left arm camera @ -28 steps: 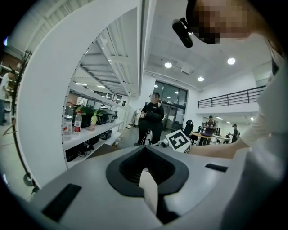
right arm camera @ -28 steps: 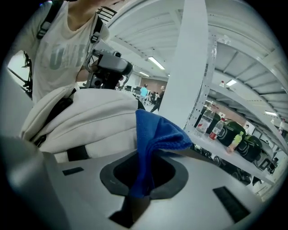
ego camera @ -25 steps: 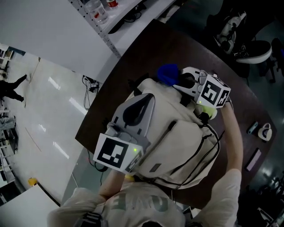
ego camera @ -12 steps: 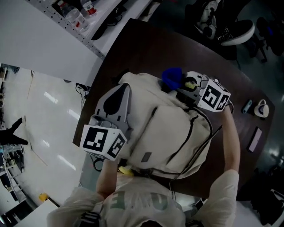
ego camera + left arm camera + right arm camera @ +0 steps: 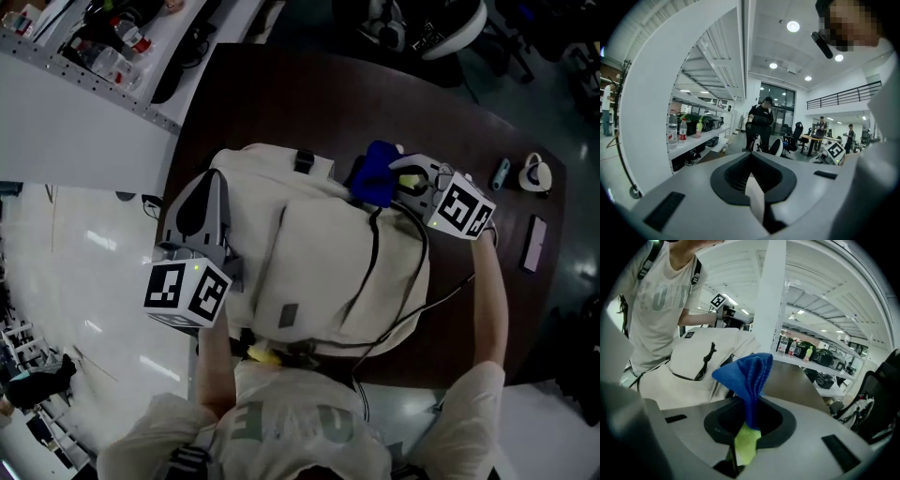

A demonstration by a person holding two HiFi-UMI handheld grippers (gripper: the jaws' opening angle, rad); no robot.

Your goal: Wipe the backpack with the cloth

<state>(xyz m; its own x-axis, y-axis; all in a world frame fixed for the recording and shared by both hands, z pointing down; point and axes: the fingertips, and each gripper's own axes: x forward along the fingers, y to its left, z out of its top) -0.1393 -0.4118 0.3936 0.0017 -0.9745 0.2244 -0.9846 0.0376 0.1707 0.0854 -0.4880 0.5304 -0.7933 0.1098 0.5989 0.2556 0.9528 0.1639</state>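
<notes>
A beige backpack (image 5: 309, 272) lies flat on the dark brown table (image 5: 281, 94), with black cords across its right half. My right gripper (image 5: 398, 178) is at the pack's far right corner, shut on a blue cloth (image 5: 375, 173) that bunches up from its jaws (image 5: 747, 373). The pack (image 5: 693, 357) lies just beyond the cloth in the right gripper view. My left gripper (image 5: 199, 192) rests along the pack's left edge. Its jaws are shut (image 5: 757, 201) on a thin pale fold that looks like the pack's fabric.
Small items (image 5: 534, 173) and a flat dark bar (image 5: 532, 242) lie on the table's right end. A white shelf with bottles (image 5: 112, 56) stands at the far left, office chairs (image 5: 422, 23) beyond the table. People stand in the room behind.
My left gripper has slid from the top of the pack to its left edge. The right gripper has stayed with the cloth at the far right corner. The head view has swung.
</notes>
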